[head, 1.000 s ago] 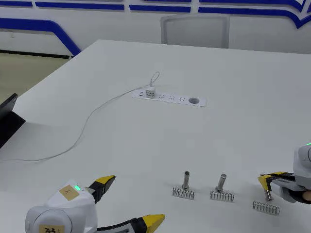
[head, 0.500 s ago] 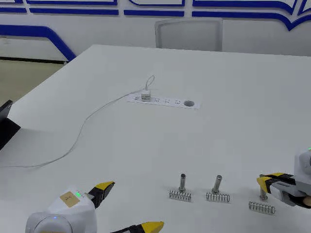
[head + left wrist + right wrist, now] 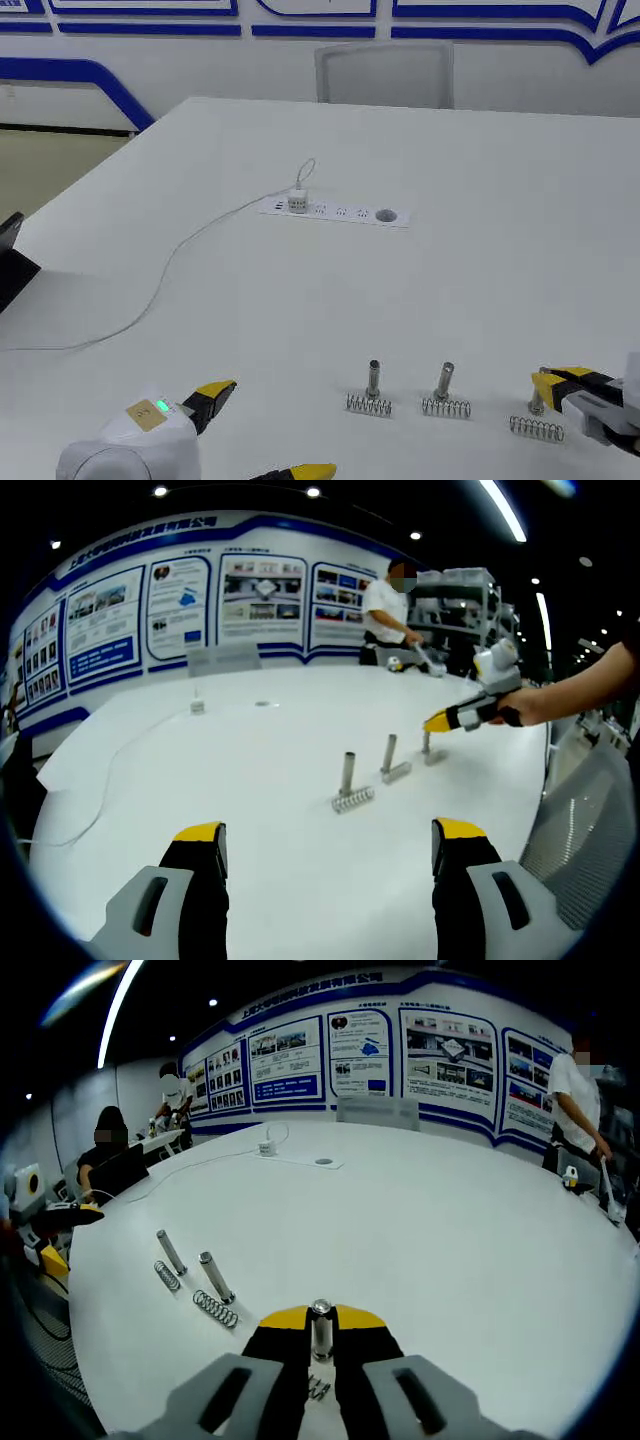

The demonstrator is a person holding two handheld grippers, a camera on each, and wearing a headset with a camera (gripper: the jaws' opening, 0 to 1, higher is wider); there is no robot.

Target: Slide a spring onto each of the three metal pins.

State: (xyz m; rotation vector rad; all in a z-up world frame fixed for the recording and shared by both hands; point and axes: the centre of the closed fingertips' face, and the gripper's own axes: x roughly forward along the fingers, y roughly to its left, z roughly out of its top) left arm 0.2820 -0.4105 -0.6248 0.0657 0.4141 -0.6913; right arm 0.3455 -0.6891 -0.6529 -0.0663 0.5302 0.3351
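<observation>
- White table (image 3: 300,300) spans the head view; its left edge runs on a slant from the far corner toward the lower left, and its far edge lies just before one grey chair (image 3: 385,72) and a blue-striped wall (image 3: 150,60).
- One dark object (image 3: 12,255) juts in at the table's left edge; what it is cannot be told.
- One thin cable (image 3: 170,265) runs from the left edge to one power strip (image 3: 340,212) at mid-table. Bare tabletop lies between the strip and the pins.
- Left gripper (image 3: 260,430) sits at the lower left, above the near part of the table. Its jaws are spread wide with nothing between them.
- Pins: three, upright, in a row near the near side: left pin (image 3: 374,378), middle pin (image 3: 444,380), right pin (image 3: 537,402).
- Springs: three, each lying flat just in front of its pin: left spring (image 3: 368,405), middle spring (image 3: 446,408), right spring (image 3: 536,429). No pin carries a spring.
- Right gripper (image 3: 320,1312) enters at the right border. Its jaws are drawn in narrow, with the right pin standing between them and apparently clamped.
</observation>
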